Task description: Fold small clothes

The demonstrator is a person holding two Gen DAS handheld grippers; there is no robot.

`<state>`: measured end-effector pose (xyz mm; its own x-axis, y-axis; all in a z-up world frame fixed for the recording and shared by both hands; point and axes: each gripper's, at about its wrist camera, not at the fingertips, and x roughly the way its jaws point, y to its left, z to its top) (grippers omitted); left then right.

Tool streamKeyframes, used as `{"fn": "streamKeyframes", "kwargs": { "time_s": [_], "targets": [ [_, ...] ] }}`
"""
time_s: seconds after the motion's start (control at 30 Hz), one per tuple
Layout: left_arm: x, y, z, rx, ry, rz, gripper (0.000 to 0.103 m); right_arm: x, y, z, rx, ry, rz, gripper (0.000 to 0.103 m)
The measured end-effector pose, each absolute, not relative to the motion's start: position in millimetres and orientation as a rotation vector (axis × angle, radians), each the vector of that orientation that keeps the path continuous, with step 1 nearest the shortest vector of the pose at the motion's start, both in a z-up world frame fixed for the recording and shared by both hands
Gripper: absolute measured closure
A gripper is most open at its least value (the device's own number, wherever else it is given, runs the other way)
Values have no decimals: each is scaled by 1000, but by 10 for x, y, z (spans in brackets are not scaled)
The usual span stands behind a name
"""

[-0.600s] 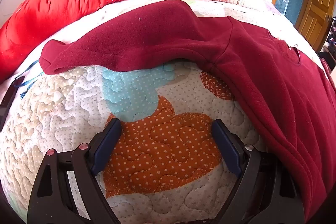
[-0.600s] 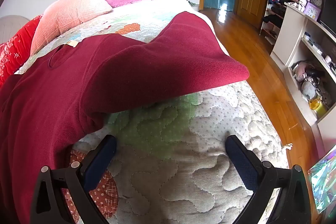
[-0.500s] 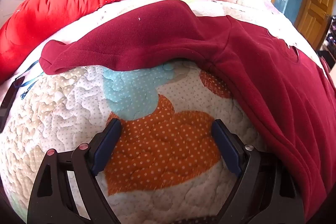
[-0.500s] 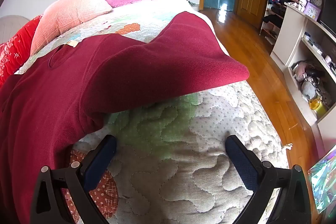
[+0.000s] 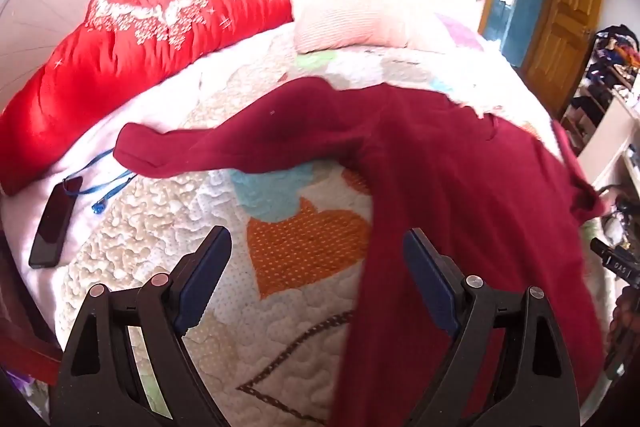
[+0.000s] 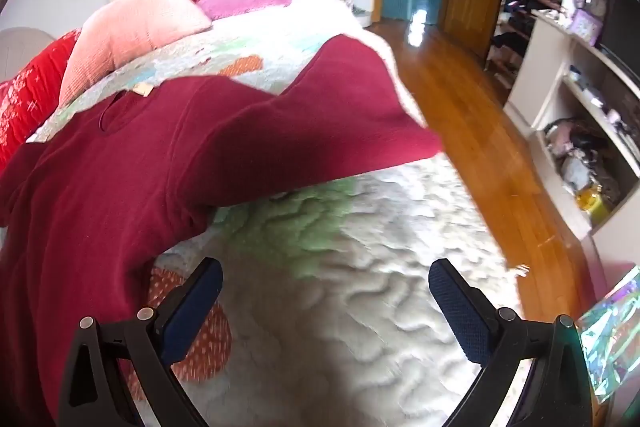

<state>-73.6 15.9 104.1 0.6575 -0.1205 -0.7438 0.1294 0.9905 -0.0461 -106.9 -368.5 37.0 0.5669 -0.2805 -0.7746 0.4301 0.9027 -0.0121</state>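
Bare quilt (image 5: pixel 168 211) is left between the sweater (image 5: pixel 460 187) sleeve and a phone (image 5: pixel 52 227) with blue cord (image 5: pixel 104 187). Beyond the sleeve, passage is blocked by pillows (image 5: pixel 160 39).

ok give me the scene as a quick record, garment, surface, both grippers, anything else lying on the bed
garment: maroon sweater, spread flat, sleeves out to both sides
surface: quilted bedspread
left gripper: jaws open, empty, over the quilt beside the sweater's edge
right gripper: jaws open, empty, below the right sleeve
other items: black phone, red pillow, pink pillow
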Motion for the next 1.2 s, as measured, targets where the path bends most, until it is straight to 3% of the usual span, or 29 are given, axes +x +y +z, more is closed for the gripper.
{"fn": "streamKeyframes", "kwargs": {
  "time_s": [0.43,0.9,1.2],
  "targets": [
    [-1109,-439,1062,66,823,-281,15,-1593,-3240,1098,37,801,-370,1],
    [-1231,-355,792,95,871,-240,15,-2099,-2883,2049,9,731,-110,1],
    [-1208,-154,743,45,897,-207,15,-1724,-2467,1825,4,733,-32,1]
  ]
}}
